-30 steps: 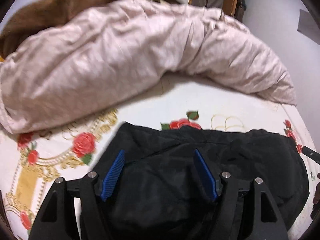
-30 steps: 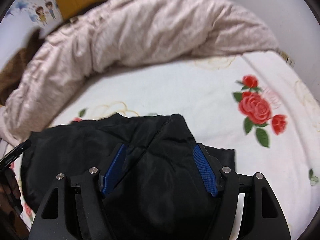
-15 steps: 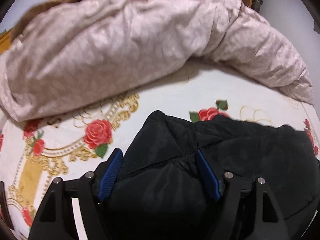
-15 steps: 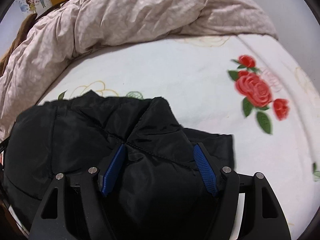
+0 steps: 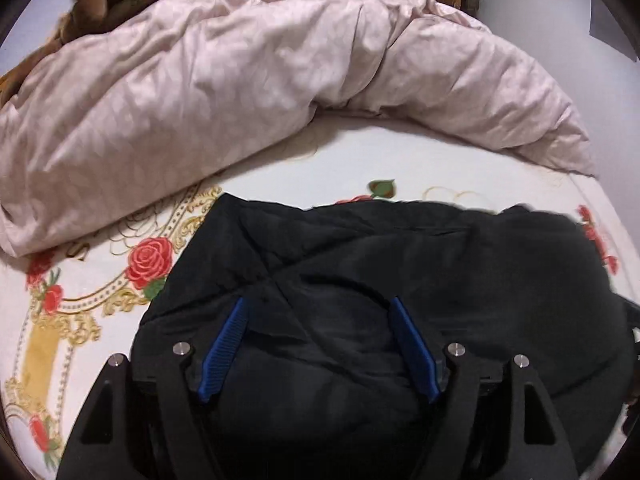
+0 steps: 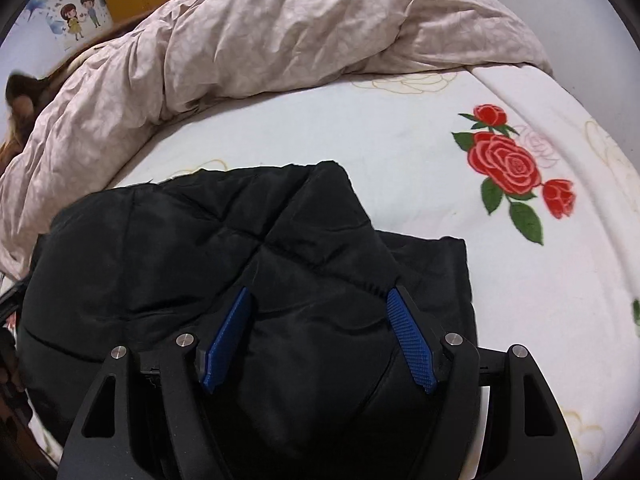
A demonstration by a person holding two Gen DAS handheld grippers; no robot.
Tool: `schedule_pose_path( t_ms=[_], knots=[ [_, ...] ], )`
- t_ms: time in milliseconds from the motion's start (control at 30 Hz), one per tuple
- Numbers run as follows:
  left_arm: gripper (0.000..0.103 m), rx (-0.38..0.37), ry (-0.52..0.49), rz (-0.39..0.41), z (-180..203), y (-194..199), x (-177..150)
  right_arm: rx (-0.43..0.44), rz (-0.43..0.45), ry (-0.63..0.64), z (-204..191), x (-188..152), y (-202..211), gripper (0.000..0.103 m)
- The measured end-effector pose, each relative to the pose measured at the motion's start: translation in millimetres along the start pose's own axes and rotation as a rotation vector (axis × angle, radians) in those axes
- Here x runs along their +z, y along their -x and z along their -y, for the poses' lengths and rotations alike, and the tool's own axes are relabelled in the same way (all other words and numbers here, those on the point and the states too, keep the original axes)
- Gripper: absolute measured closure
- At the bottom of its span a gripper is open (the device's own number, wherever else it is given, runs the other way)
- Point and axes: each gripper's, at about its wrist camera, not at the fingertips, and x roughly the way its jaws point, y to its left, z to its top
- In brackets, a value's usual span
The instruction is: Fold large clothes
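A black padded jacket [image 5: 400, 272] lies folded in a thick bundle on the rose-print bedsheet [image 5: 80, 320]. My left gripper [image 5: 318, 308] is open, its blue pads spread wide just above the jacket's left part. In the right wrist view the same jacket [image 6: 180, 248] fills the lower left, with a flatter layer sticking out at its right side. My right gripper [image 6: 318, 300] is open too, held over the jacket's right corner. Neither gripper holds any cloth.
A crumpled pale pink duvet [image 5: 240, 80] is heaped along the far side of the bed, also in the right wrist view [image 6: 280, 32]. A brown plush blanket [image 5: 92, 8] lies behind it. White sheet with red roses [image 6: 508, 164] lies to the right.
Both grippers have drawn back and lifted a little over the jacket, jaws open throughout. The jacket's top fold has settled flatter; the view has steadied.
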Motion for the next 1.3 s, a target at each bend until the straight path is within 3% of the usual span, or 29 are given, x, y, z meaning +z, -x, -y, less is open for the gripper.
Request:
schedule_pose_path(
  t_ms=[167, 233, 300, 433, 500, 733, 800, 867, 1033, 1167, 1300],
  knots=[
    [0.027, 0.046, -0.038, -0.013, 12, -11, 7, -0.031, -0.021, 0.031, -4, 6, -12, 0.033],
    [0.030, 0.052, -0.041, -0.015, 13, -1, 10, -0.057, -0.041, 0.033, -6, 13, -5, 0.033],
    [0.030, 0.024, -0.027, 0.016, 9, 20, 10, -0.074, -0.006, 0.049, -11, 15, 16, 0.033],
    [0.030, -0.011, -0.015, 0.090, -6, 67, -4, 0.010, 0.085, 0.073, -28, 2, 71, 0.033],
    [0.030, -0.026, 0.011, 0.094, -16, 77, -13, 0.042, 0.090, 0.089, -38, -11, 84, 0.033],
    [0.029, 0.004, 0.034, -0.003, -19, 41, -33, 0.031, -0.023, 0.126, -50, -34, 33, 0.033],
    [0.030, 0.021, 0.038, -0.002, -14, 50, -27, 0.015, -0.035, 0.109, -51, -28, 38, 0.033],
    [0.030, -0.015, 0.042, 0.026, -8, 71, -26, 0.016, -0.005, 0.126, -54, -26, 57, 0.033],
    [0.030, -0.033, -0.018, 0.042, 25, 103, -35, 0.034, 0.040, 0.138, -55, -43, 92, 0.033],
    [0.030, -0.055, -0.045, -0.018, 49, 87, -48, 0.008, -0.020, 0.150, -55, -57, 73, 0.033],
    [0.029, -0.050, -0.024, -0.056, 50, 71, -50, -0.008, -0.055, 0.156, -52, -59, 50, 0.033]
  ],
)
